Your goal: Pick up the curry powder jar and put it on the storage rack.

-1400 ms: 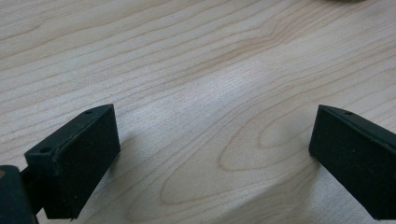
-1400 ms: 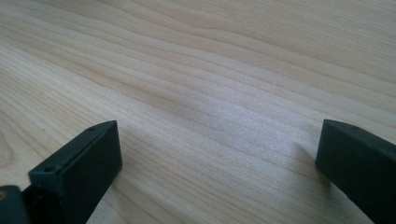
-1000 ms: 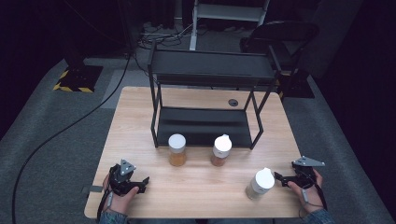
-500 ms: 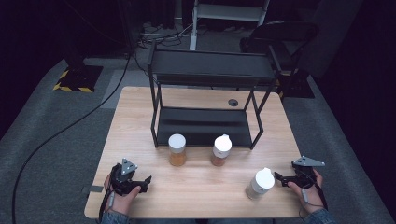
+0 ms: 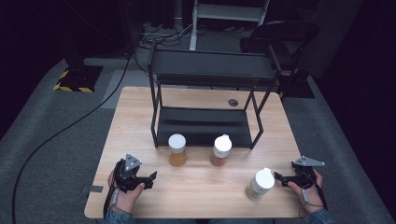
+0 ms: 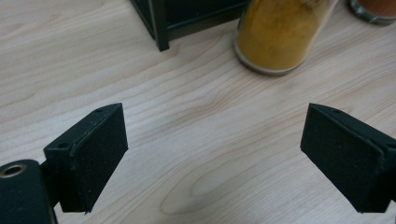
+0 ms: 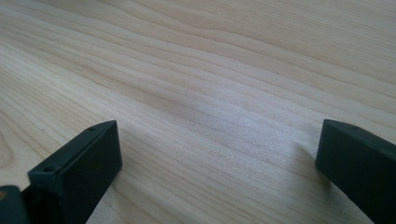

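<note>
Landmark: black two-tier metal rack at rear centre of light wooden bench.

Left tool: near front-left bench edge, ahead and left of rack; jaws spread, have just been closing slightly, nothing between them.

White-lidded glass jar of yellow-orange powder: upright just in front of rack's left leg, near left tool, not touched.

White-lidded jar of reddish powder: in front of rack, right of first.

White-lidded pale jar: well in front-right of rack.

Right tool: just beside pale jar; jaws spread, empty.
</note>
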A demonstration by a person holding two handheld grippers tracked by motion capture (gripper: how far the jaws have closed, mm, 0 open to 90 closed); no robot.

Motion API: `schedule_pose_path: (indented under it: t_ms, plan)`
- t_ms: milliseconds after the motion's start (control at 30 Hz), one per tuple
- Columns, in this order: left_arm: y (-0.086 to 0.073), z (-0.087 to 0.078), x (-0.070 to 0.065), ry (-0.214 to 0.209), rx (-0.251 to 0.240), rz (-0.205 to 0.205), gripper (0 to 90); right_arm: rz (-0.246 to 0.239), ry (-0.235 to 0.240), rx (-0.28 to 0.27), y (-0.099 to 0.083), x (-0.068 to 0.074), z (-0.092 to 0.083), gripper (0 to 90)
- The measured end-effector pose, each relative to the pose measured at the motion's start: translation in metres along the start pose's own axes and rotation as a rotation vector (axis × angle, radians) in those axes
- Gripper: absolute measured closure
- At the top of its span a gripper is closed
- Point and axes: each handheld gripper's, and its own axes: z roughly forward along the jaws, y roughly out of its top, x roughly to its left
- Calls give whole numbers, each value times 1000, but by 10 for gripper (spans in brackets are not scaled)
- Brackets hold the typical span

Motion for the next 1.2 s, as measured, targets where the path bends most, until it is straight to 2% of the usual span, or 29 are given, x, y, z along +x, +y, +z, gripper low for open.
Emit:
schedule_pose_path:
  t_ms: [200, 400, 1200]
  plan:
    - [10, -6, -5, -8, -23, 20, 67, 0, 0, 0, 0, 0, 0, 3]
    - [18, -8, -9, -20, -35, 16, 63, 0, -1, 0, 0, 0, 0, 3]
    - [48, 2, -23, -71, -99, 45, 53, 0, -3, 0, 0, 0, 0, 3]
